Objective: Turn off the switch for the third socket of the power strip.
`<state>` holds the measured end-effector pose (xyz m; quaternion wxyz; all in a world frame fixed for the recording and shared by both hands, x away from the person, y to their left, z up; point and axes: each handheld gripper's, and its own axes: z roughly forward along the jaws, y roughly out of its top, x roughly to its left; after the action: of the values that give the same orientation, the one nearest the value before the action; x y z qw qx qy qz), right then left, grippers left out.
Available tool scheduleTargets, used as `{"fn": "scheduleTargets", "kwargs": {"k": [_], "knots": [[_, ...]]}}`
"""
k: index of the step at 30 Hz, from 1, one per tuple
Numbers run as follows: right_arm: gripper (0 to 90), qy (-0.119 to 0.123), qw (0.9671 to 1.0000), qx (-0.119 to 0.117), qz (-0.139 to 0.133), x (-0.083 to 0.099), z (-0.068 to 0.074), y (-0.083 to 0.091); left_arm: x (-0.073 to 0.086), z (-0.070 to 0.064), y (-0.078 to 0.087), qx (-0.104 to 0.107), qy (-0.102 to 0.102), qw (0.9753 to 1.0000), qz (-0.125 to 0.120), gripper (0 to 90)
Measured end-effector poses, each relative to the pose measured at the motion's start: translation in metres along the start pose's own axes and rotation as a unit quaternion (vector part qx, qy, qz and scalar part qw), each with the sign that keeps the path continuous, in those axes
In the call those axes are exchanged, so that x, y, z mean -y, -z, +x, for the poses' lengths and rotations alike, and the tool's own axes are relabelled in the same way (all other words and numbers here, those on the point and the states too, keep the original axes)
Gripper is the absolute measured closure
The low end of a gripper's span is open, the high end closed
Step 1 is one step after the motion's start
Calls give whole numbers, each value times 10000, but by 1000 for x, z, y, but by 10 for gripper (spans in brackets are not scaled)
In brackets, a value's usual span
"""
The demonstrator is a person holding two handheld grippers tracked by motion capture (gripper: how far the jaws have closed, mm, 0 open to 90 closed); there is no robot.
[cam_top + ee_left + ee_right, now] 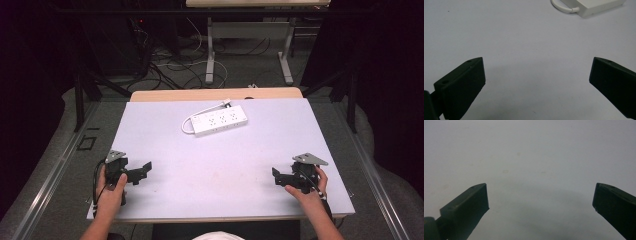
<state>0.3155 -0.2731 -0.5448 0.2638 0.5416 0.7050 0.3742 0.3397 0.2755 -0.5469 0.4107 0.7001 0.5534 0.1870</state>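
Observation:
A white power strip (pixel 220 120) with its short white cable looped at its left end lies on the far middle of the pale table (pixel 210 170). Its near corner and cable loop (pixel 589 6) show at the top of the left gripper view. My left gripper (pixel 142 170) rests near the front left of the table, held by a hand, jaws wide apart with nothing between them (pixel 536 72). My right gripper (pixel 276 176) sits near the front right, also held by a hand, jaws wide apart over bare table (pixel 540 197).
The table's front edge (pixel 220 218) runs just behind both hands. Beyond the far edge lie tangled cables (pixel 170 65) on the floor and the legs of another desk (pixel 210 55). Dark frame bars (pixel 80 95) stand at both sides.

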Motion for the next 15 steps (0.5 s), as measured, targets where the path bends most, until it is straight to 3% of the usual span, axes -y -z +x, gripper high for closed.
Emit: {"fn": "scheduleTargets", "kwargs": {"k": [15], "knots": [[0, 158, 9998, -75, 2, -6, 7, -4, 5, 0, 9, -46, -44, 10000, 10, 4]]}}
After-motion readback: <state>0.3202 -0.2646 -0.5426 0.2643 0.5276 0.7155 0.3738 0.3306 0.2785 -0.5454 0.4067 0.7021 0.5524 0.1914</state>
